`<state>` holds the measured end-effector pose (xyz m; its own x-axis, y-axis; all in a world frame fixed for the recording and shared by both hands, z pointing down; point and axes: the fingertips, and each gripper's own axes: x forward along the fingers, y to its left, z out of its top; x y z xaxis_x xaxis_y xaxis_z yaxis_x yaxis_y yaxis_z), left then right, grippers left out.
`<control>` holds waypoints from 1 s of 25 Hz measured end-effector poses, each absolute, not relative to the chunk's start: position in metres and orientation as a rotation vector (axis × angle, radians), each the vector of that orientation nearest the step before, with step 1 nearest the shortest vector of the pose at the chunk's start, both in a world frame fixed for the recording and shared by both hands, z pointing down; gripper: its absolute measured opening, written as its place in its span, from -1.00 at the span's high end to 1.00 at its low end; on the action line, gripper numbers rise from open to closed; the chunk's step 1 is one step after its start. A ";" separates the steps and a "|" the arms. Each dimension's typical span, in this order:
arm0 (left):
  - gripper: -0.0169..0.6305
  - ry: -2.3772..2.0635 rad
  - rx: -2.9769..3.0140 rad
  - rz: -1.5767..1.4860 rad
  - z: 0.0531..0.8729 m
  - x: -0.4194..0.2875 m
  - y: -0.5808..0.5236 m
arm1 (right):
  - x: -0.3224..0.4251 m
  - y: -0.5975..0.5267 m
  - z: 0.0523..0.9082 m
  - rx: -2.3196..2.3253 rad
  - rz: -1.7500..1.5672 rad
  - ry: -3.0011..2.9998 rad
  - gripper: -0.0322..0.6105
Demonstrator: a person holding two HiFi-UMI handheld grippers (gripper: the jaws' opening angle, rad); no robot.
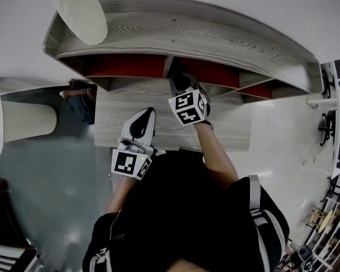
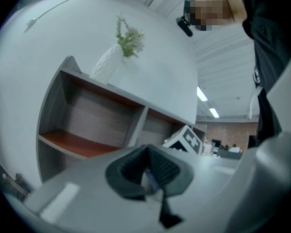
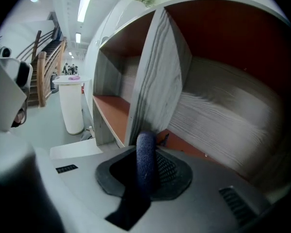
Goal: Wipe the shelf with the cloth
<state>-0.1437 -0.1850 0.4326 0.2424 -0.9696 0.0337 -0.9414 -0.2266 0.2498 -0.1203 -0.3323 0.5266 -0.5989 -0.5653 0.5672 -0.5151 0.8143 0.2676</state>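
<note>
Dark blue folded cloth (image 3: 146, 152), clamped in right gripper (image 3: 148, 173), faces red-floored grey wooden shelf bay (image 3: 223, 120) just ahead; left gripper (image 2: 146, 178), closed empty, farther back.

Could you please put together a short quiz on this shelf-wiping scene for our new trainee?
1. True or false: the right gripper is shut on a dark blue cloth.
2. What stands on top of the shelf? A) a white vase with greenery B) a lamp C) a box
3. Which is nearer the shelf's divider: the right one or the left gripper?
Key: 1 true; 2 A; 3 the right.
</note>
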 end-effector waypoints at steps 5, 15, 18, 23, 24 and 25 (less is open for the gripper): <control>0.93 -1.784 2.326 -0.208 0.426 -0.140 -0.189 | -0.126 -0.320 0.527 0.720 -0.148 -2.357 0.73; 0.93 -1.700 2.415 -0.228 0.415 -0.123 -0.209 | -0.106 -0.286 0.525 0.618 -0.098 -2.484 0.73; 0.93 -1.652 2.454 -0.231 0.412 -0.112 -0.219 | -0.081 -0.294 0.505 0.764 -0.047 -2.536 0.73; 0.93 -1.556 2.517 -0.229 0.412 -0.087 -0.233 | -0.018 -0.329 0.471 1.116 -0.017 -2.522 0.73; 0.93 -1.538 2.528 -0.228 0.411 -0.083 -0.236 | -0.005 -0.338 0.468 1.193 -0.024 -2.488 0.73; 0.93 -1.523 2.538 -0.227 0.411 -0.079 -0.239 | 0.009 -0.347 0.466 1.258 -0.028 -2.445 0.73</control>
